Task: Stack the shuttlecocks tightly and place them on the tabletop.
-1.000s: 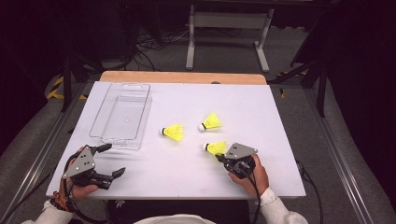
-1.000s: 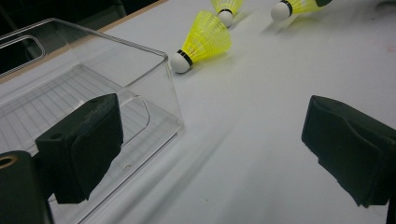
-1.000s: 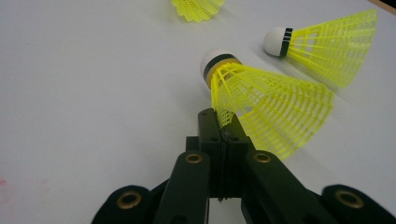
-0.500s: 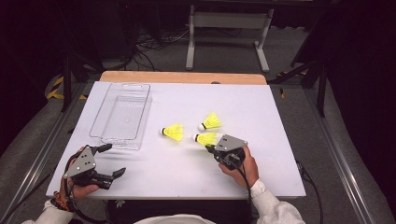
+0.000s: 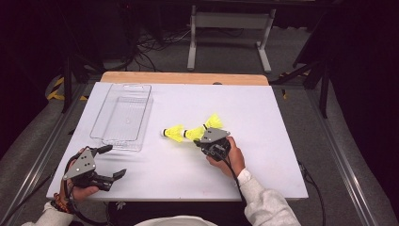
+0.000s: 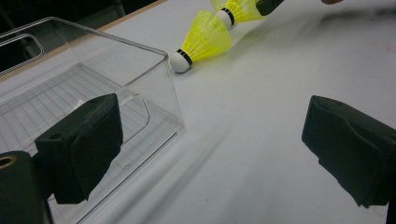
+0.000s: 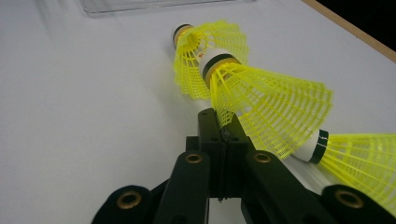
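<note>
Right gripper (image 5: 203, 138): jaws pressed together, pinching the skirt edge of the middle shuttlecock (image 7: 261, 107). Its cork end noses into the open skirt of the left shuttlecock (image 5: 172, 133), which lies on the tabletop (image 5: 263, 108) near the centre. A third shuttlecock (image 5: 213, 121) lies just behind the right gripper, toward the far edge; in the right gripper view its cork sits against the held one's skirt.

Left gripper (image 5: 107, 162): jaws spread, nothing between them, near the front left corner. Clear tray (image 5: 141, 94) stands along the left edge, its near wall just ahead of these jaws.

Open tabletop to the right of the shuttlecocks and along the front edge between the two hands.
</note>
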`<state>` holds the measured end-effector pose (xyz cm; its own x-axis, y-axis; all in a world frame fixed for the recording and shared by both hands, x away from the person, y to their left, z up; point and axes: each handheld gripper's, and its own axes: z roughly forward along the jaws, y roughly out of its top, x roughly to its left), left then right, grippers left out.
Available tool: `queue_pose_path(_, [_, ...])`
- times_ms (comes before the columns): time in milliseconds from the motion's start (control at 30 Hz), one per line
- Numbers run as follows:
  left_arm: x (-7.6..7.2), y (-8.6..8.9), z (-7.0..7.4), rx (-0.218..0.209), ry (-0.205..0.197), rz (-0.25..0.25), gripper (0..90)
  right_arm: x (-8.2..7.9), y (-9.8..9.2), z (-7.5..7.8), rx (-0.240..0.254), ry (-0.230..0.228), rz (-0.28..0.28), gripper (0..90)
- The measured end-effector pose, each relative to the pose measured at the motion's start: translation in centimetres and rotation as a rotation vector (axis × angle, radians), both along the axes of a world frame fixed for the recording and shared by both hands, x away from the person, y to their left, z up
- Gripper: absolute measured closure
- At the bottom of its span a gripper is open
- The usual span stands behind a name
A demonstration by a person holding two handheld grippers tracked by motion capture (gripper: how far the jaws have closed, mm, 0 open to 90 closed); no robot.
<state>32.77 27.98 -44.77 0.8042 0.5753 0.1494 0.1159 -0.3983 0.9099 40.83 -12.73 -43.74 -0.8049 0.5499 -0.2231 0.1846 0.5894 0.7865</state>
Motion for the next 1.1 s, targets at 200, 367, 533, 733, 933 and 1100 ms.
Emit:
queue_pose_path(200, [0.0, -0.1, 0.0, -0.001, 0.003, 0.000, 6.4, 0.4, 1.0, -0.1, 0.003, 0.002, 0.025, 90.0])
queue_pose_path(367, [0.0, 0.0, 0.0, 0.000, 0.001, 0.001, 6.4, 0.9, 1.7, -0.1, -0.011, -0.005, 0.031, 90.0])
queue_pose_path(533, [0.0, 0.0, 0.0, -0.001, 0.002, -0.001, 6.4, 1.6, 2.4, -0.5, -0.006, 0.012, 0.037, 90.0])
queue_pose_path(733, [0.0, 0.0, 0.0, 0.000, 0.002, -0.002, 6.4, 1.9, 3.3, -0.9, -0.018, 0.022, 0.053, 90.0])
queue_pose_path(933, [0.0, 0.0, 0.0, 0.000, 0.002, -0.002, 6.4, 2.3, 3.9, -1.5, -0.034, 0.037, 0.060, 88.5])
queue_pose_path(1100, [0.0, 0.0, 0.0, 0.001, 0.000, -0.003, 6.4, 2.5, 3.6, -1.6, -0.028, 0.047, 0.034, 77.5])
